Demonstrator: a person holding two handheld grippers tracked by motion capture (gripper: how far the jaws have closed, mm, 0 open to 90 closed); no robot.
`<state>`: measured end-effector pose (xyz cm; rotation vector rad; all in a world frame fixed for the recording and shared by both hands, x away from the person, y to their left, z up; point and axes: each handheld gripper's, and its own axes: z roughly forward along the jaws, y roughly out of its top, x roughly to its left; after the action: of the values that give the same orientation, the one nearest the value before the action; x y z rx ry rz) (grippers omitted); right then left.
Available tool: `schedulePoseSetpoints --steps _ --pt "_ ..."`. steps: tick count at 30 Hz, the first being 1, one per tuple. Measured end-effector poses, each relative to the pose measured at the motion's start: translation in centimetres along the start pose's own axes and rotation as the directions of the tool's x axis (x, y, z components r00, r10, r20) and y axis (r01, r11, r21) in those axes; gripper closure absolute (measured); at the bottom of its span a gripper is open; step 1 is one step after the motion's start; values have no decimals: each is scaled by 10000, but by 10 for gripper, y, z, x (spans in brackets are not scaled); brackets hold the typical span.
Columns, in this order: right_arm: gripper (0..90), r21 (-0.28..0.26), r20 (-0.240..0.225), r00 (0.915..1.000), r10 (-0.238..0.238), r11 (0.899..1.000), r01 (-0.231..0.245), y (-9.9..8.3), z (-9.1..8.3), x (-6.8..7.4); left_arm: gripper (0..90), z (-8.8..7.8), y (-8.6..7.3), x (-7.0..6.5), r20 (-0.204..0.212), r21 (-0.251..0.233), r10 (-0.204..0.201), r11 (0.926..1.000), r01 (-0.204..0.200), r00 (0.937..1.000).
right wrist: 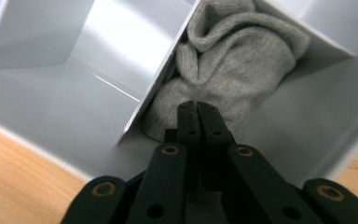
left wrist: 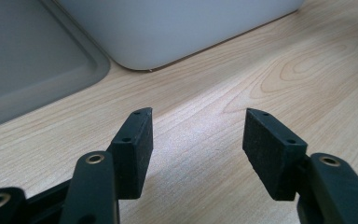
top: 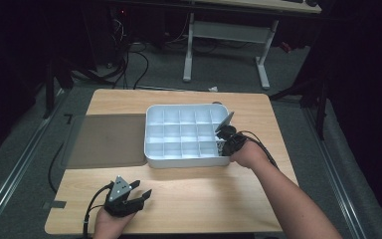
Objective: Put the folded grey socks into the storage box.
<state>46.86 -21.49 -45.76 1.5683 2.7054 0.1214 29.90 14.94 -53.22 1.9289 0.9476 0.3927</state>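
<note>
Our right gripper has its jaws pressed together, tips down on a grey sock — we cannot tell if any cloth is pinched. The sock sits bunched in the near right corner pocket of the white tray, tight against a thin divider. We should push the loose folds down gently so nothing pokes over the walls. Our left gripper rests spread wide on the surface — it could hold the tray steady.
</note>
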Motion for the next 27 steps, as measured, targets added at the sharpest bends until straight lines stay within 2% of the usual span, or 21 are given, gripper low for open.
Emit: schedulePoseSetpoints --steps 2,5,6,9,14,16,20,23,24,27 --pt "868 -95 -71 9998 -183 9998 183 1 -8 -2 433 0 0 0 3 14 -7 10000 7 10000" --pt "873 -458 101 9999 30 9989 -25 2 -24 -4 433 0 0 0 -1 54 47 10000 -47 10000" --pt "876 -647 155 9998 -97 9979 107 3 -28 -6 433 1 0 0 -5 40 40 10000 -40 10000" --pt "888 -904 234 9997 -29 9959 50 8 -34 -9 433 0 0 0 11 49 17 10000 -17 10000" --pt "898 -765 410 9991 90 9971 -58 15 -25 -12 432 0 0 1 45 56 -46 10000 46 10000" --pt "900 -650 538 9985 96 9979 -61 21 -12 -11 432 0 0 1 58 89 -74 9999 73 10000" --pt "900 -375 686 9976 -29 9993 55 26 1 -8 432 1 0 1 42 73 -101 9999 100 9999" --pt "900 -252 781 9969 -96 9996 116 28 5 -7 432 0 0 1 36 74 -94 9999 94 9999" --pt "900 -82 781 9969 77 9999 -71 29 9 -5 432 0 0 1 40 74 -86 9999 86 10000" --pt "900 -25 763 9971 -45 10000 47 31 11 -7 432 0 0 1 48 83 -65 9999 65 10000"
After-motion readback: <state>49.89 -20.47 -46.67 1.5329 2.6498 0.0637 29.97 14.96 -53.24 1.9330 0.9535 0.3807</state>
